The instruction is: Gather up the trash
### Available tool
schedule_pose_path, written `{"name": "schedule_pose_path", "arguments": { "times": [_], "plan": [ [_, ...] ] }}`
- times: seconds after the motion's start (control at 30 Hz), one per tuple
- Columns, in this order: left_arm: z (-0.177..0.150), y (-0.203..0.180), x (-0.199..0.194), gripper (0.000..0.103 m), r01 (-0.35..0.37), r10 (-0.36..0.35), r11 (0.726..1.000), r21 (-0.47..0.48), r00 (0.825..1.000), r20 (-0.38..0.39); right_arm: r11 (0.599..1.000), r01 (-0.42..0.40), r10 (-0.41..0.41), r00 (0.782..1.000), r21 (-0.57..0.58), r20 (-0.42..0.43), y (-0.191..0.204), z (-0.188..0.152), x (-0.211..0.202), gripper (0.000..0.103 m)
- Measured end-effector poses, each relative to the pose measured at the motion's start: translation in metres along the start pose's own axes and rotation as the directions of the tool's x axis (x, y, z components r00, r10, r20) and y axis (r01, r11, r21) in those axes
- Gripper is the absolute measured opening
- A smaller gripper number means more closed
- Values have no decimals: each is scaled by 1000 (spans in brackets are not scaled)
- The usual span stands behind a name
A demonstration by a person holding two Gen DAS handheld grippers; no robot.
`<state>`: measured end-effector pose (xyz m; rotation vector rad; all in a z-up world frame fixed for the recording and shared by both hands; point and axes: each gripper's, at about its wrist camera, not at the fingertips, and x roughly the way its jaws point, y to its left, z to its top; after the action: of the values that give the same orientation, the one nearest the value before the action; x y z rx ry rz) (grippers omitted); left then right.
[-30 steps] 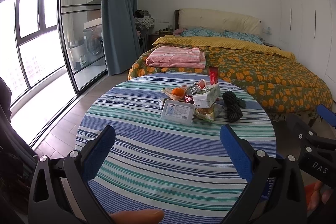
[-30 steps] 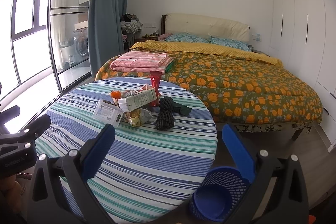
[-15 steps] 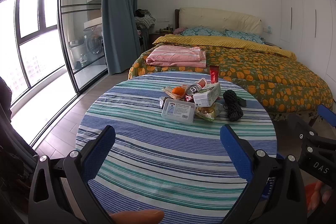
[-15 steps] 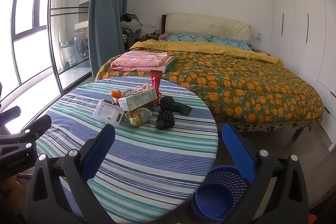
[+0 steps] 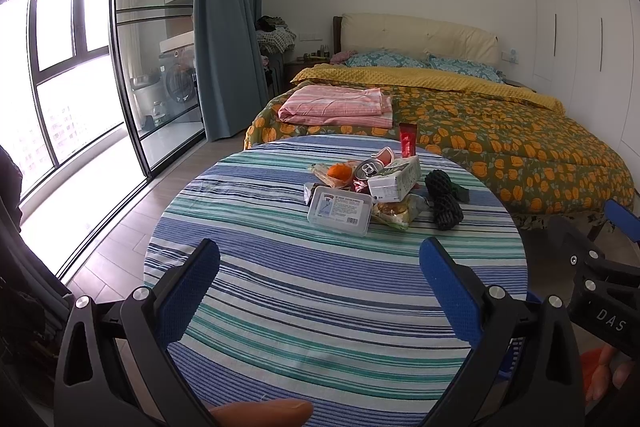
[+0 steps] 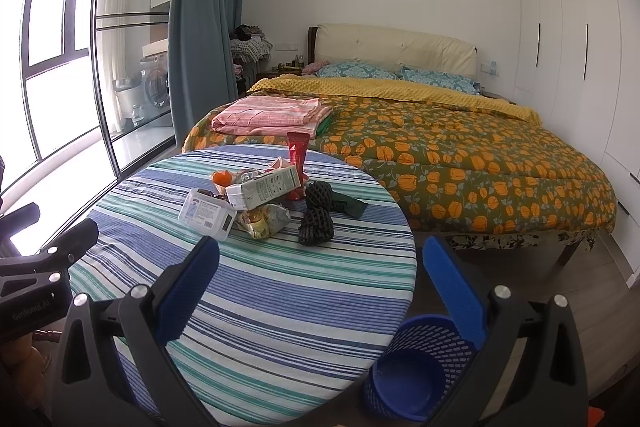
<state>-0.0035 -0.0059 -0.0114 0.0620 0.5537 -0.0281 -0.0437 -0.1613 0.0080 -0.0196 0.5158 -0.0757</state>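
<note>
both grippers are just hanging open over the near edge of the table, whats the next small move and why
Probably ease the right gripper forward toward the black foam net, the nearest piece on its side of the trash pile. Both grippers are open and empty, the left gripper included, and the blue basket sits on the floor by the table's right edge.

bed (image 6: pixel 460 163): orange-flowered quilt, yellow blanket near headboard | pink sheets (image 6: pixel 272 117): folded on bed's near corner | curtain (image 6: pixel 204 23): teal, beside glass door | wardrobe (image 6: pixel 572 39): white, right wall | washer (image 5: pixel 180 83): behind glass
</note>
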Motion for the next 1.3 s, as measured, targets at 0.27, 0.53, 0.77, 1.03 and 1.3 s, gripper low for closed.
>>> {"name": "schedule_pose_path", "arguments": {
  "times": [0.27, 0.53, 0.77, 1.03, 1.3],
  "plan": [
    [0, 0, 0, 99, 0, 0, 1000, 0, 1000, -1, 1000, -1, 1, 1000, 0, 0, 0, 0, 0, 98],
    [-1, 0, 0, 99, -1, 1, 1000, 0, 1000, -2, 1000, -2, 2, 1000, 0, -2, 1, -1, 1, 98],
    [-12, 0, 6, 99, -3, 3, 1000, 0, 1000, -8, 1000, -2, 2, 1000, 1, -2, 0, -1, 1, 98],
    [-12, 0, 7, 99, -3, 3, 1000, -1, 1000, -10, 1000, -2, 2, 1000, 1, -4, 1, -3, 2, 98],
    [-15, 0, 8, 99, -3, 3, 1000, -2, 1000, -13, 1000, -3, 3, 1000, 2, -5, 1, -3, 2, 98]
  ]
}}
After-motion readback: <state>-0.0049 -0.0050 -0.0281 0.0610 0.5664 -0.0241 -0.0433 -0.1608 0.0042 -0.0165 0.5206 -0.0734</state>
